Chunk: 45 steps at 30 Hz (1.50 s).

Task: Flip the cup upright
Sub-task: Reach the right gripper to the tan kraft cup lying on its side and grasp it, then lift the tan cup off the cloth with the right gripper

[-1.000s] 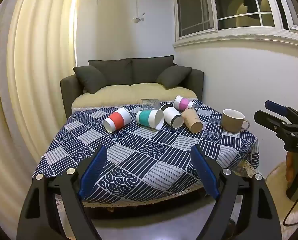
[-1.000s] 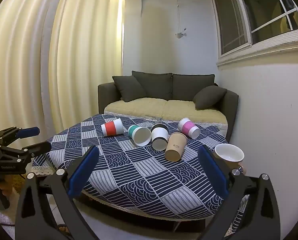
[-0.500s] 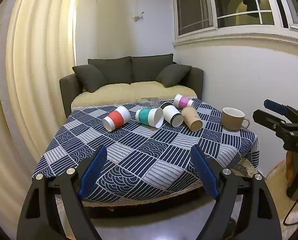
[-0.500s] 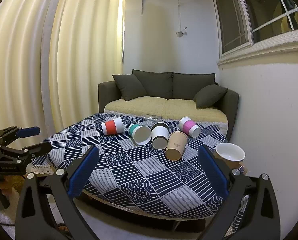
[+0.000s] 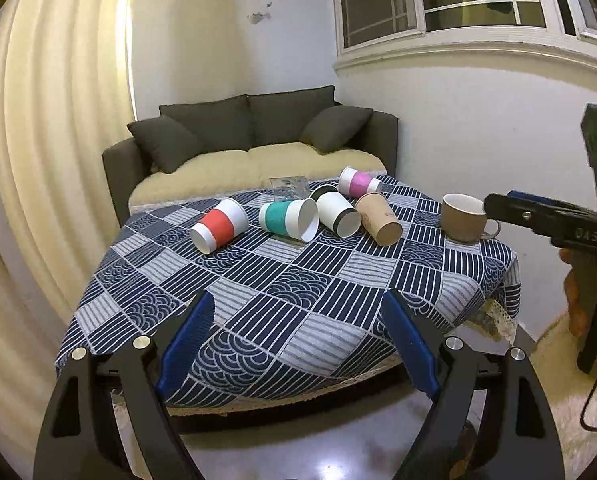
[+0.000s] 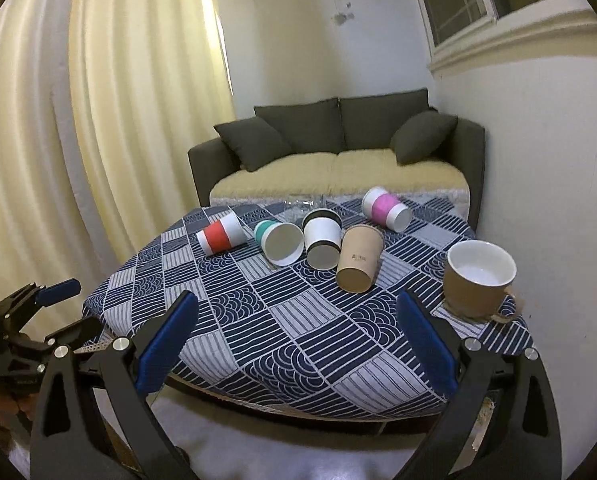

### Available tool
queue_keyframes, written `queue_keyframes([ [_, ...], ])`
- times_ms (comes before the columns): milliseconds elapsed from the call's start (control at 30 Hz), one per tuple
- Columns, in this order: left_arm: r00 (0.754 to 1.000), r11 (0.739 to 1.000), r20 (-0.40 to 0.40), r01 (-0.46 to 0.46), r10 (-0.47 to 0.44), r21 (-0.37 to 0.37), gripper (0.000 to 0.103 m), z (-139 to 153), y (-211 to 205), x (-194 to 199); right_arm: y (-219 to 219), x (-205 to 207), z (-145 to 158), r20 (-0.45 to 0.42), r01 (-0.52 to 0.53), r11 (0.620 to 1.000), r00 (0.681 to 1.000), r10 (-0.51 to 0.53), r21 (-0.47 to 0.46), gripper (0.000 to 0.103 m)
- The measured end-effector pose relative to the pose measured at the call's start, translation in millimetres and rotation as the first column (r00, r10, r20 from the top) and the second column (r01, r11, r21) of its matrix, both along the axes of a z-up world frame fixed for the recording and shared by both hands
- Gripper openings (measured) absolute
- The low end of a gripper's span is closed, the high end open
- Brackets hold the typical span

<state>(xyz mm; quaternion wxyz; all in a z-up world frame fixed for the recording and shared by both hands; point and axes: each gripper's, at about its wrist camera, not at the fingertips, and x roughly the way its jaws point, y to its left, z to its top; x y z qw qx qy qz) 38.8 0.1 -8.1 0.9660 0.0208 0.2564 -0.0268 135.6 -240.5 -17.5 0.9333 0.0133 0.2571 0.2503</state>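
Several paper cups lie on their sides on the patterned tablecloth: a red-banded cup (image 5: 218, 227) (image 6: 220, 234), a teal-banded cup (image 5: 289, 219) (image 6: 279, 237), a black-banded cup (image 5: 337, 214) (image 6: 322, 237), a plain brown cup (image 5: 379, 219) (image 6: 359, 259) and a pink-banded cup (image 5: 358, 182) (image 6: 386, 209). A brown mug (image 5: 464, 218) (image 6: 478, 278) stands upright at the right edge. My left gripper (image 5: 298, 344) is open and empty before the table's near edge. My right gripper (image 6: 296, 346) is open and empty over the near edge, short of the cups.
The table (image 5: 298, 300) has a blue and white cloth. A dark sofa (image 5: 254, 140) stands behind it, a curtain (image 5: 58, 120) on the left, a wall (image 5: 478, 120) close on the right. A clear glass object (image 5: 288, 185) lies at the table's far edge.
Both grippers have moved forward and closer to the table. The right gripper has come furthest, and the cups and mug look larger in its view. Both stay open.
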Motion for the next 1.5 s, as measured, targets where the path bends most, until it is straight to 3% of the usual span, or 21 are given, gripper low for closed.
queue_keyframes([
  [100, 0.999, 0.998, -0.044, 0.001, -0.004, -0.057, 0.084, 2.3, 6.8, 20.1, -0.1, 31.1, -1.1, -0.077, 0.012, 1.000, 0.997, -0.010, 0.015, 0.098],
  [233, 0.997, 0.997, -0.080, 0.001, -0.007, -0.073, 0.084, 3.3, 10.8, 46.3, 0.7, 82.7, -9.9, -0.201, 0.023, 0.999, 0.979, -0.018, 0.027, 0.098],
  [400, 0.987, 0.990, -0.156, 0.022, -0.043, -0.138, 0.084, -5.2, 15.1, 83.6, 18.6, 142.3, -23.2, -0.308, 0.014, 0.999, 0.951, -0.025, -0.037, 0.098],
  [500, 0.983, 0.991, -0.177, 0.030, -0.054, -0.133, 0.084, -15.2, 11.2, 95.7, 29.0, 181.6, -32.3, -0.386, 0.004, 0.995, 0.921, -0.043, -0.099, 0.098],
  [667, 0.974, 0.988, -0.210, 0.051, -0.082, -0.149, 0.084, -34.8, 9.2, 103.1, 38.9, 239.7, -54.1, -0.595, -0.018, 0.990, 0.801, -0.069, -0.139, 0.098],
  [800, 0.971, 0.983, -0.218, 0.065, -0.102, -0.171, 0.084, -37.8, 10.9, 109.8, 48.5, 256.8, -64.6, -0.644, -0.046, 0.977, 0.759, -0.100, -0.207, 0.088],
  [867, 0.971, 0.980, -0.217, 0.063, -0.104, -0.188, 0.084, -39.8, 13.8, 111.7, 52.8, 261.0, -71.8, -0.658, -0.063, 0.966, 0.743, -0.122, -0.250, 0.077],
  [1067, 0.968, 0.981, -0.236, 0.045, -0.090, -0.189, 0.084, -47.5, 18.5, 121.4, 59.6, 271.3, -81.5, -0.665, -0.057, 0.954, 0.729, -0.161, -0.293, 0.076],
  [1233, 0.962, 0.960, -0.239, 0.061, -0.129, -0.275, 0.084, -48.5, 25.7, 126.7, 61.5, 278.1, -91.3, -0.678, -0.040, 0.952, 0.711, -0.187, -0.304, 0.075],
  [1333, 0.958, 0.942, -0.229, 0.094, -0.174, -0.323, 0.084, -47.8, 25.3, 124.0, 62.3, 280.8, -96.3, -0.686, -0.034, 0.954, 0.702, -0.190, -0.299, 0.058],
  [1500, 0.952, 0.935, -0.201, 0.160, -0.231, -0.316, 0.084, -44.0, 18.3, 118.3, 61.7, 279.8, -93.5, -0.686, -0.038, 0.953, 0.703, -0.188, -0.301, 0.058],
])
